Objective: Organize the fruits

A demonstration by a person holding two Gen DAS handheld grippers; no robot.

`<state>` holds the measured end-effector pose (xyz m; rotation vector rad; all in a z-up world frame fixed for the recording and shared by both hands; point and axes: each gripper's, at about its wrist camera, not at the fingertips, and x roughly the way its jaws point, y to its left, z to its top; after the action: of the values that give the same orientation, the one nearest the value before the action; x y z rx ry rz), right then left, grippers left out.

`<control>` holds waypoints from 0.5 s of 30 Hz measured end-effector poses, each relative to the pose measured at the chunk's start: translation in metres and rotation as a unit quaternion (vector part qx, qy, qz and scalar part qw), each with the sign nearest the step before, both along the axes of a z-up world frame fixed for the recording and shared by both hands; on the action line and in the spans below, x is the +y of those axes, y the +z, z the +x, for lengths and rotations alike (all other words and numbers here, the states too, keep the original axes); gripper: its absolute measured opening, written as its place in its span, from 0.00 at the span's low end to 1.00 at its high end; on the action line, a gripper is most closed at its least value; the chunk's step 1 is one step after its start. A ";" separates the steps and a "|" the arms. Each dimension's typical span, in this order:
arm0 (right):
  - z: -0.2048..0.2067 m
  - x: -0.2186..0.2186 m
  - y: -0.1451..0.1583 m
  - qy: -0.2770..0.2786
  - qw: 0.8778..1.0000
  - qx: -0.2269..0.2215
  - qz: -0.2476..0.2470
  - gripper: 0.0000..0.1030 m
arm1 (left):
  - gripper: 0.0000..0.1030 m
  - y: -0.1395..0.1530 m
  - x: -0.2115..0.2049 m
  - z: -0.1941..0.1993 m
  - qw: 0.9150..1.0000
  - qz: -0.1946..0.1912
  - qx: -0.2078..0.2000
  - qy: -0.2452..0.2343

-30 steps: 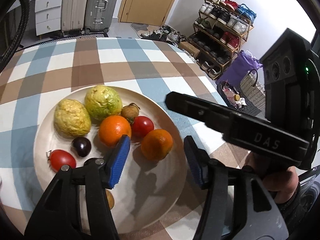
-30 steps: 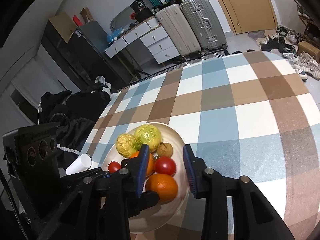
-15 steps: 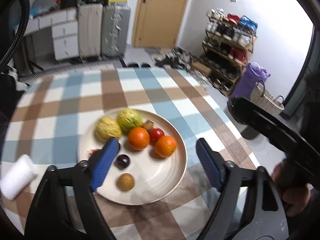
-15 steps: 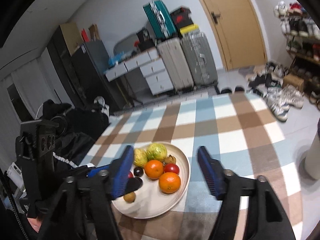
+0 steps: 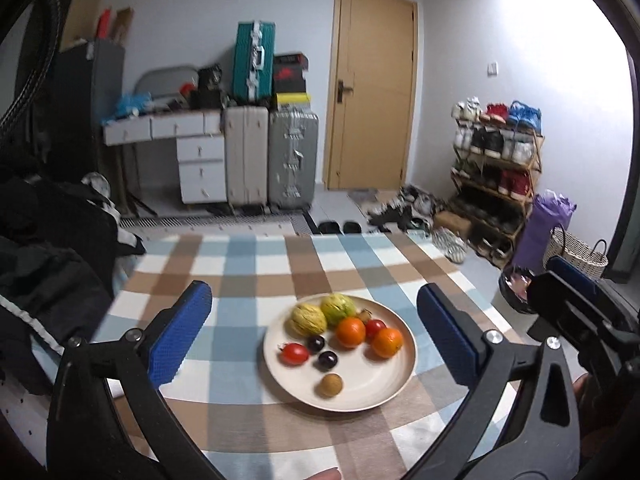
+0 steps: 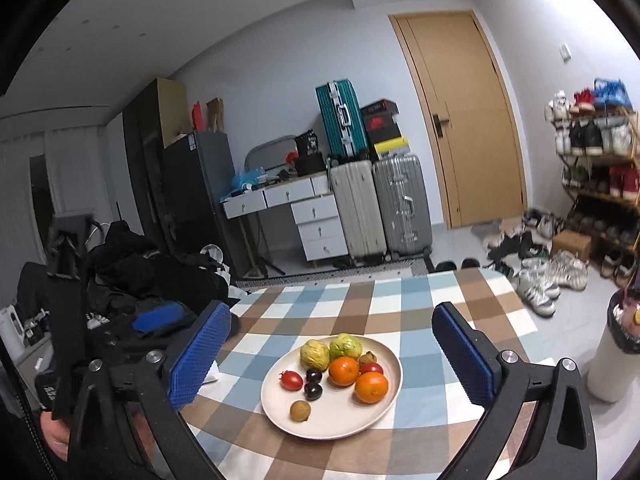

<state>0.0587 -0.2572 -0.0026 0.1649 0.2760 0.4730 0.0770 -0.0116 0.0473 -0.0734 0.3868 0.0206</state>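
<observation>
Nine pieces of fruit sit on my cream plate [image 5: 394, 390], which rests on the checked tablecloth [image 5: 248, 280] of the table. From my left wrist camera I count them: two yellow-green guavas [image 5: 308, 319] side by side at the far rim, a small brown fruit [image 5: 364, 314] just right of them, two oranges [image 5: 351, 332] with a red tomato [image 5: 375, 326] tucked between them, a second tomato [image 5: 294, 353] alone toward the plate's left side, two dark plums [image 5: 328, 359] near the middle, and a round tan fruit [image 5: 330, 385] by itself at the near edge.

My left gripper [image 5: 314, 342] hangs above and in front of the plate with its blue pads [image 5: 180, 336] spread wide, nothing between them; the plate shows in the gap but is well clear of both fingers. My right gripper [image 6: 332, 354] is likewise spread wide and empty, its pads [image 6: 200, 354] framing the same plate from above. In the right wrist view I can see the other gripper's body low at the left edge.

Behind the table stand two upright suitcases [image 6: 380, 210], a teal case [image 6: 340, 120] on top of the white drawers' desk [image 6: 304, 208], a wooden door [image 6: 464, 120] and a loaded shoe rack [image 6: 596, 168].
</observation>
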 end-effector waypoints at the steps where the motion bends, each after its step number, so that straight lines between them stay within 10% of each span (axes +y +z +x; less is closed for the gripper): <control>1: -0.004 0.003 0.001 -0.002 1.000 -0.007 -0.002 1.00 | 1.00 0.002 0.003 -0.007 1.000 0.004 -0.009 0.005; 15: -0.065 0.027 0.005 -0.029 0.994 -0.101 -0.039 1.00 | 1.00 0.007 0.026 -0.076 0.997 0.020 -0.065 0.036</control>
<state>-0.0063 -0.2303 0.0022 0.0477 0.0901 0.4168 0.0009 0.0145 0.0541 -0.0484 0.2538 0.0941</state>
